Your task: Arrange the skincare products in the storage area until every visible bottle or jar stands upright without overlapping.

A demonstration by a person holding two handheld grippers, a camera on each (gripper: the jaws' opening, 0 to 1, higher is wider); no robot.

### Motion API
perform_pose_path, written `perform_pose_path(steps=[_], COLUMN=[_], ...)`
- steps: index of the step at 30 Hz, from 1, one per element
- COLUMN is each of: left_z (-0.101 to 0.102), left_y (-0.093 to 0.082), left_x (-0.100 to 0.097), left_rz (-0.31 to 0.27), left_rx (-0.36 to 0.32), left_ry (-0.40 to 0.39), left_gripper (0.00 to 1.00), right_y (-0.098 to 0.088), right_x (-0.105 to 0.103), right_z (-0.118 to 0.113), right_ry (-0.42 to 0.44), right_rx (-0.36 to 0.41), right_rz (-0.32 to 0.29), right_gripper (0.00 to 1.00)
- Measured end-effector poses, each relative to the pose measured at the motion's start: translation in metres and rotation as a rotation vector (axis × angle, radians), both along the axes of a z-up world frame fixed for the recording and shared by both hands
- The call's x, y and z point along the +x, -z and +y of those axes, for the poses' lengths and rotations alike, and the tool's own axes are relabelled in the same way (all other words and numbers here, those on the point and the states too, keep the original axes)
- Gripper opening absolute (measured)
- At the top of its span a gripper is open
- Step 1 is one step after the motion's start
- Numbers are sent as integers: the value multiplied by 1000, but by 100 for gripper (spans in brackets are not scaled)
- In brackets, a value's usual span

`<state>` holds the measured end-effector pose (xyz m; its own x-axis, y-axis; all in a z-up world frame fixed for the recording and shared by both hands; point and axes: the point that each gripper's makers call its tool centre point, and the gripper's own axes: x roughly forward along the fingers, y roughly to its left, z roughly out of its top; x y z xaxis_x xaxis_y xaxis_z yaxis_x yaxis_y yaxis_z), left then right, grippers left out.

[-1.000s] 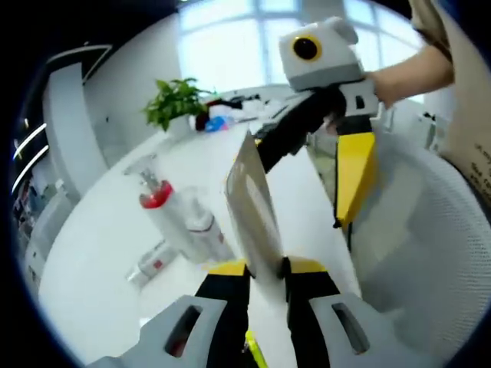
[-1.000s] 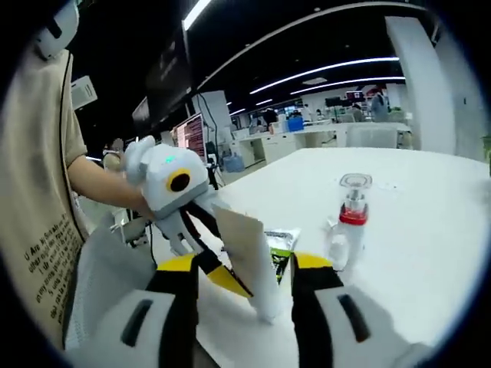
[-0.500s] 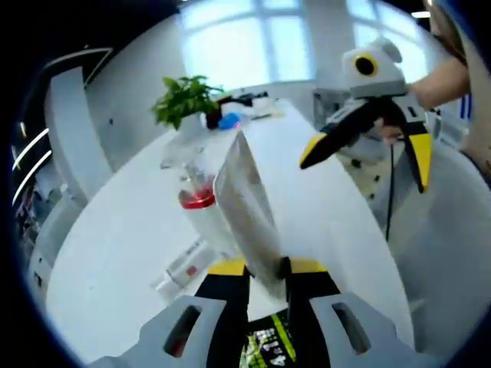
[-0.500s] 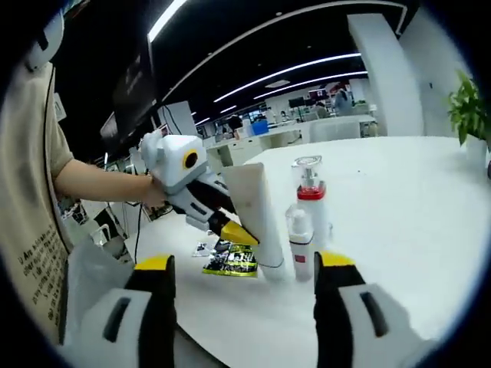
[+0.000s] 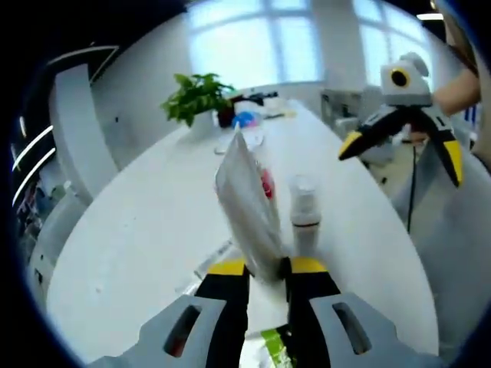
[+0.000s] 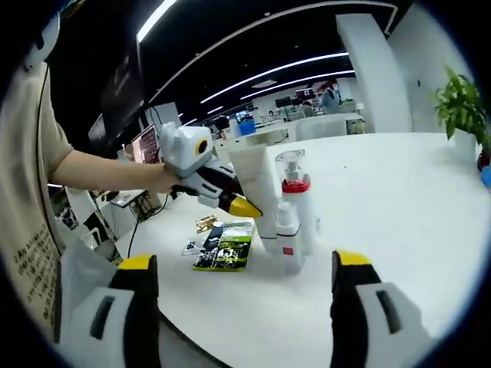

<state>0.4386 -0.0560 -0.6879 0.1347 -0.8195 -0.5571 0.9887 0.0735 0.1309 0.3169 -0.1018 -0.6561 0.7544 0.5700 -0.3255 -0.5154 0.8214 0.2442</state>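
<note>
My left gripper (image 5: 267,267) is shut on a white tube (image 5: 245,203), held upright with its flat crimped end up. Just right of the tube stands a small white bottle (image 5: 304,213), and a pump bottle's red collar (image 5: 266,185) peeks out behind the tube. In the right gripper view the left gripper (image 6: 241,207) holds the tube (image 6: 253,184) against the red-collared pump bottle (image 6: 296,201), with the small bottle (image 6: 288,244) upright in front. My right gripper (image 6: 244,264) is open wide, well back from the group. It also hangs open at the upper right (image 5: 403,153).
A green packet (image 6: 225,245) lies flat on the white table (image 6: 399,230) left of the bottles, with a small wrapper (image 6: 205,223) beside it. A potted plant (image 5: 201,96) stands at the far end of the table. A person's arm (image 6: 100,172) holds the left gripper.
The right gripper let go of the tube, opened wider and drew back. The left gripper kept the tube and brought it up beside the pump bottle and small bottle.
</note>
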Motion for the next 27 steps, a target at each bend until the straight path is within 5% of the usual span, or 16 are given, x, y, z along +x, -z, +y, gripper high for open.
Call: perform_pose_path(steps=[27], left_z=[-6], left_y=[-3], left_x=[3], left_rz=[16], left_rx=[29], left_ry=[3], left_gripper=[16], right_y=[5], right_x=[0], right_z=[0], right_ry=[-5], right_rx=[-20], right_rz=[12], right_gripper=[100])
